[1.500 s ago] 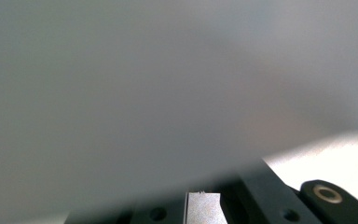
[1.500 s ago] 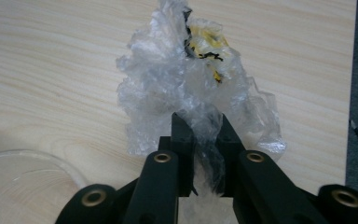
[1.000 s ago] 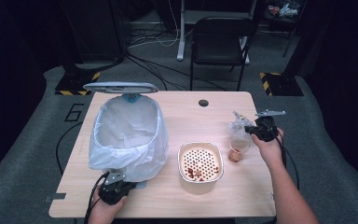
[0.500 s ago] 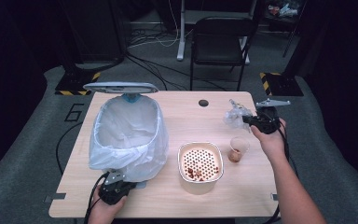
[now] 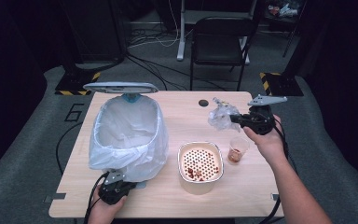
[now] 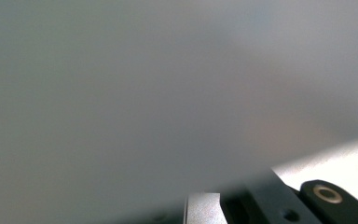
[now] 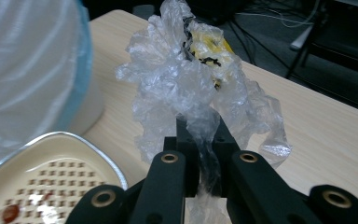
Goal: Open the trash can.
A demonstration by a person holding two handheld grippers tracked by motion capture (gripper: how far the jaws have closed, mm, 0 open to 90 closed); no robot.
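Note:
My right gripper point(image 5: 237, 119) hangs above the table's right side, shut on a crumpled clear plastic wrapper point(image 5: 220, 116). In the right gripper view the wrapper point(image 7: 191, 84) is pinched between the black jaws, with a yellow scrap inside it. A small clear cup point(image 5: 238, 149) holding red-brown bits stands below that hand. My left gripper point(image 5: 113, 184) rests low against the front base of the bin point(image 5: 128, 133), with its jaws together. The bin is lined with a white bag, and its lid point(image 5: 120, 87) stands open. The left gripper view is a close grey blur of the bag point(image 6: 144, 93).
A cream strainer bowl point(image 5: 200, 162) with red scraps sits between the bin and the cup, and its rim point(image 7: 60, 140) shows in the right gripper view. A dark round hole point(image 5: 203, 102) marks the far table edge. A folding chair point(image 5: 219, 39) stands beyond the table.
My right gripper has lifted the wrapper up from beside the cup and carried it farther back and slightly left. The left hand has stayed put.

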